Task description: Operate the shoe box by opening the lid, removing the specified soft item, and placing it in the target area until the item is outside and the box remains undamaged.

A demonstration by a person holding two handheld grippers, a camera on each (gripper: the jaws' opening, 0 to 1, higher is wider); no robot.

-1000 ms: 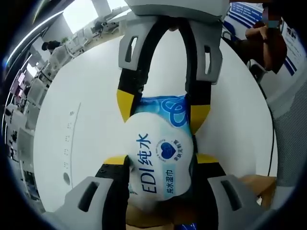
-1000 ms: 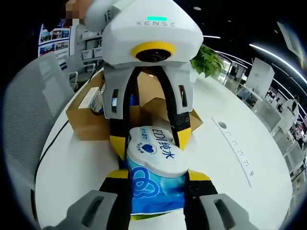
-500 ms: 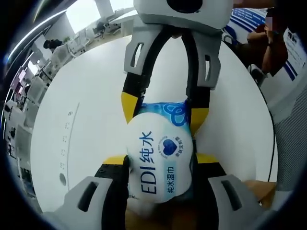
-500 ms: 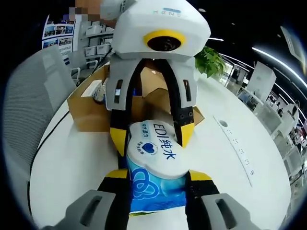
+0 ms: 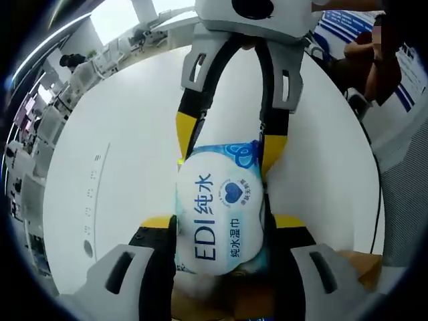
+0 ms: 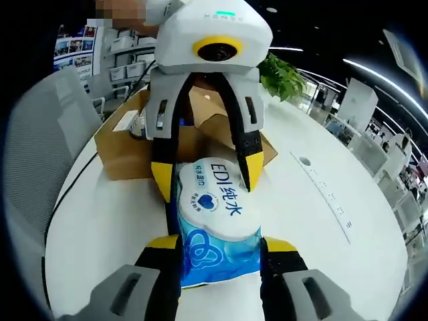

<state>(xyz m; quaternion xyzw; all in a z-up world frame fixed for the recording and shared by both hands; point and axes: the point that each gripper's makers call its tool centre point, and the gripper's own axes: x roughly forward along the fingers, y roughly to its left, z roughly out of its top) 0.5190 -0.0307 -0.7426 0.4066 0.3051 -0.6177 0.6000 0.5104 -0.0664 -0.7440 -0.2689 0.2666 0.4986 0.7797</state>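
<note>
We've got both grippers clenched on the wipes pack (image 6: 217,221): left gripper (image 5: 221,231), right gripper (image 6: 217,251), shoe box (image 6: 127,164) beyond. Uneven letting go may tear it.

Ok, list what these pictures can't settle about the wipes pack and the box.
- Wet wipes pack, right gripper view: underside hidden, so touching the white table or lifted is unclear.
- Cardboard box, right gripper view: interior hidden behind the left gripper.
- Left gripper view: box corner cut off by the edge.
</note>
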